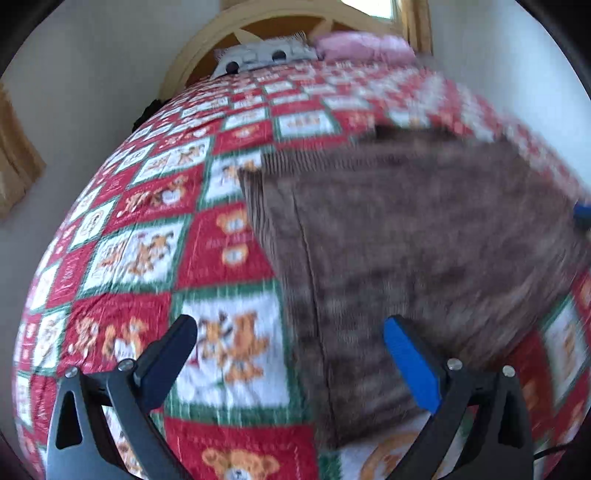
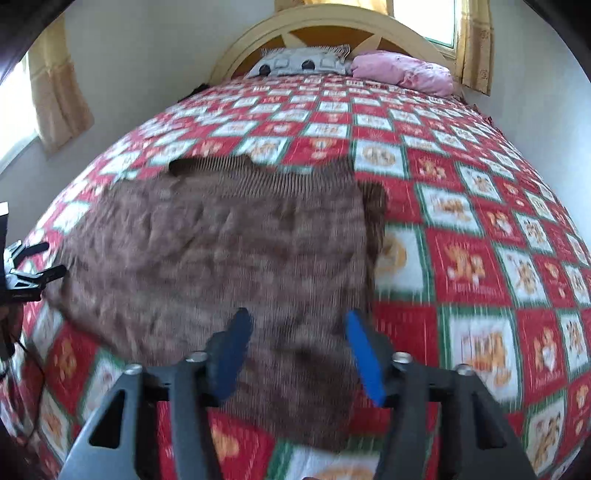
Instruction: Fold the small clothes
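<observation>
A brown knitted garment (image 1: 424,236) lies flat on the red, white and green teddy-bear quilt (image 1: 140,258); it also shows in the right wrist view (image 2: 229,254), with its ribbed hem at the far edge. My left gripper (image 1: 291,328) is open and empty, above the garment's near left edge. My right gripper (image 2: 295,325) is open and empty, above the garment's near right part. The left gripper shows at the left edge of the right wrist view (image 2: 29,273). Both views are blurred by motion.
The quilt (image 2: 480,221) covers a bed with a cream headboard (image 2: 332,22). A grey pillow (image 2: 303,62) and a pink pillow (image 2: 402,70) lie at the head. Walls and yellow curtains (image 2: 59,92) flank the bed.
</observation>
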The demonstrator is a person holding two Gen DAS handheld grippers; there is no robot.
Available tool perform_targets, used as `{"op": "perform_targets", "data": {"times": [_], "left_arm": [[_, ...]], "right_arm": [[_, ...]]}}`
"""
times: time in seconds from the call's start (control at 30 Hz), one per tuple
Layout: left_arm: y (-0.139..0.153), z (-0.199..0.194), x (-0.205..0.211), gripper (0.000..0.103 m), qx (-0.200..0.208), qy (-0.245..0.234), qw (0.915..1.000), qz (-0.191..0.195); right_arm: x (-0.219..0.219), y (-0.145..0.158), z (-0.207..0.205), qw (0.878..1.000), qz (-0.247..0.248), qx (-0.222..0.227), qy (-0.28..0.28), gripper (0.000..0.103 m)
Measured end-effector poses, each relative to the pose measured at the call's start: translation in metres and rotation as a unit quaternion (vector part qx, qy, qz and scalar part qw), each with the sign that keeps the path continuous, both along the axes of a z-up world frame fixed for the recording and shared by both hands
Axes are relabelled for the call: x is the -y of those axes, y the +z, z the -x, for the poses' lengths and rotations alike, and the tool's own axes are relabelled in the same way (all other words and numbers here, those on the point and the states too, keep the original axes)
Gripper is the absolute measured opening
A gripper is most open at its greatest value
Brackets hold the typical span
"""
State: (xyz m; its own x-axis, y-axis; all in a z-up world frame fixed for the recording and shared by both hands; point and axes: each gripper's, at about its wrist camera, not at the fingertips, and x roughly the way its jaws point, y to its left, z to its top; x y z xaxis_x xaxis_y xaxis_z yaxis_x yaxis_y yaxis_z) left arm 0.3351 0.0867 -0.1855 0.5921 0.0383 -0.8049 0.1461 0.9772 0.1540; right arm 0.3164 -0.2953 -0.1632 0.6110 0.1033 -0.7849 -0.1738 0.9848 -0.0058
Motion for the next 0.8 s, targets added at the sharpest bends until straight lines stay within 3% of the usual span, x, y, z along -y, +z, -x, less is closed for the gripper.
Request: {"op": "perform_targets", "data": {"times": [0.1,0.23,0.37,0.5,0.7,0.8], "left_arm": [[-0.004,0.01,-0.005,0.103,0.006,0.004,0.9999,0.014],[-0.004,0.016,-0.015,0.103,0.006,0.011,0.9994,0.033],[0.006,0.022,-0.023,0.103,0.03,0.037,0.9982,0.037],[0.006,0.015,-0.035,0.103,0.029,0.065,0.9945,0.077],[-0.009,0.016,-0.023,0.103,0.013,0.053,0.9976,0.043],[-0.011,0.023,-0.023,0.103,0.014,0.046,0.9981,0.04]], "right_arm": [[0.001,-0.017,0.016,0.999,0.043,-0.012,-0.006,0.052],[0.01,-0.021,0.031,0.999,0.04,-0.017,-0.011,0.052],[0.002,-0.004,0.035,0.998,0.053,-0.005,-0.016,0.052],[-0.013,0.016,0.029,0.999,0.031,0.033,-0.012,0.052],[-0.019,-0.018,0.015,0.998,0.051,-0.011,-0.023,0.052],[-0.015,-0.025,0.031,0.998,0.05,0.013,-0.024,0.052]]}}
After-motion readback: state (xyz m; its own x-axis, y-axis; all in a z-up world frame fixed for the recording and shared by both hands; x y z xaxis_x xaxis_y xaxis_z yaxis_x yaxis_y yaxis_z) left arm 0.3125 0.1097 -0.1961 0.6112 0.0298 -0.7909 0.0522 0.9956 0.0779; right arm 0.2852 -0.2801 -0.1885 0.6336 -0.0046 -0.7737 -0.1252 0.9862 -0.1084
